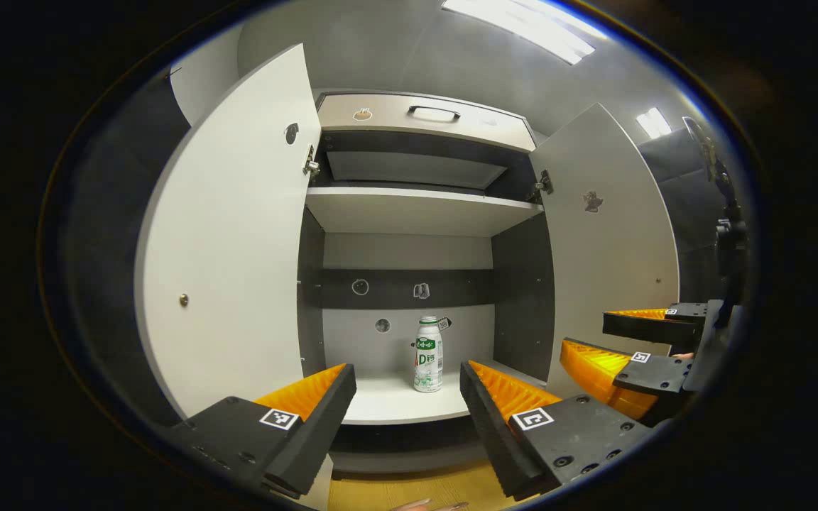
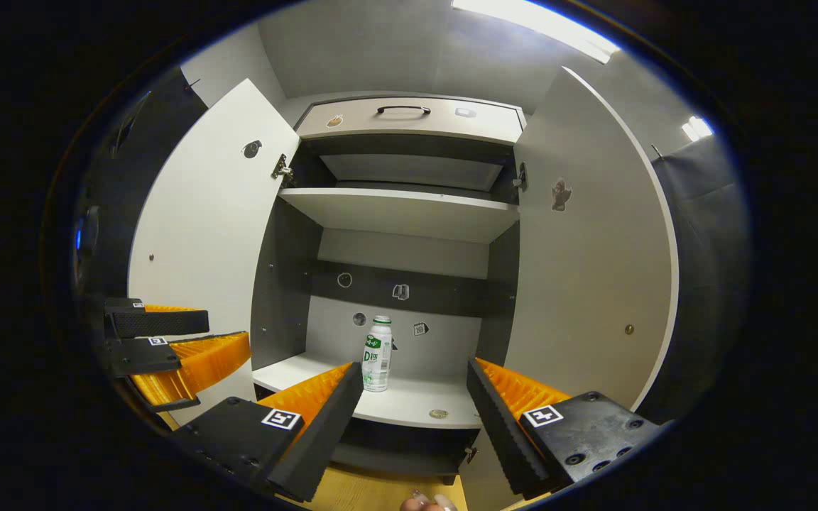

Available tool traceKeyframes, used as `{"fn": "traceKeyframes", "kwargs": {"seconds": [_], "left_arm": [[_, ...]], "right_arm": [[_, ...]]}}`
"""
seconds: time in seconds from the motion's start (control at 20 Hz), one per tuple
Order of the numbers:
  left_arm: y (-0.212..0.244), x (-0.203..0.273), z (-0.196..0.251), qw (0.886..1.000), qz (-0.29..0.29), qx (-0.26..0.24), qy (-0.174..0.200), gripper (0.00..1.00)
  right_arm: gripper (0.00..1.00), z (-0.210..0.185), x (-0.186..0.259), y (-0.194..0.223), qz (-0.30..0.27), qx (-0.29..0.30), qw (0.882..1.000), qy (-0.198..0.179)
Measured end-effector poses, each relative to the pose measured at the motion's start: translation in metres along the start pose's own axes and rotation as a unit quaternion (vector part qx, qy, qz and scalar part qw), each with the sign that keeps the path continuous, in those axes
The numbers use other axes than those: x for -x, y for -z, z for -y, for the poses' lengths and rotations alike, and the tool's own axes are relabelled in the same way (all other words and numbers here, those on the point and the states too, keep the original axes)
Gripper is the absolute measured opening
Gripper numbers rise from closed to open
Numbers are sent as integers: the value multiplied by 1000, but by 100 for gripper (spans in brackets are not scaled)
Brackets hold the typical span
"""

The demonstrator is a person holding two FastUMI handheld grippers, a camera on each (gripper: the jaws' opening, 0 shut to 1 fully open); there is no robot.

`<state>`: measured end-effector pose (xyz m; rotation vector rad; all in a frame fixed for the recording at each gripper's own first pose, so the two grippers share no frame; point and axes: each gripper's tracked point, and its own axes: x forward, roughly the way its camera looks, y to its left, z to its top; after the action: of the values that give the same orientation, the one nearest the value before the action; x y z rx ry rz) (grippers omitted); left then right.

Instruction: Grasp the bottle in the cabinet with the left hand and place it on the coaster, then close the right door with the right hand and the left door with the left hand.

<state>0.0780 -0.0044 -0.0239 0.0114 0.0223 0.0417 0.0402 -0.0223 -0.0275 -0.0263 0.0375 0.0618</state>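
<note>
Left gripper view: bottle (image 1: 428,354) upright at lower centre, likely light, rigid, slick plastic; grip mid-body. Left claw (image 1: 407,397) released; right claw (image 2: 412,394) released too.

1. The bottle (image 1: 428,354) on the cabinet's lower shelf (image 1: 388,404) carries a green-and-white label with a large letter "D"; the smaller print beside it is too small to read.
2. Square black-and-white marker tags sit on the fingers (image 1: 309,419), bearing no readable text.
</note>
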Motion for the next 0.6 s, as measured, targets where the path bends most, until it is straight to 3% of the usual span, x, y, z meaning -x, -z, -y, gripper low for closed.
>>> {"fn": "traceKeyframes", "kwargs": {"seconds": [0.6], "left_arm": [[24, -187, 15, 998, 18, -5, 67, 92]], "right_arm": [[97, 16, -45, 32, -42, 4, 999, -3]]}}
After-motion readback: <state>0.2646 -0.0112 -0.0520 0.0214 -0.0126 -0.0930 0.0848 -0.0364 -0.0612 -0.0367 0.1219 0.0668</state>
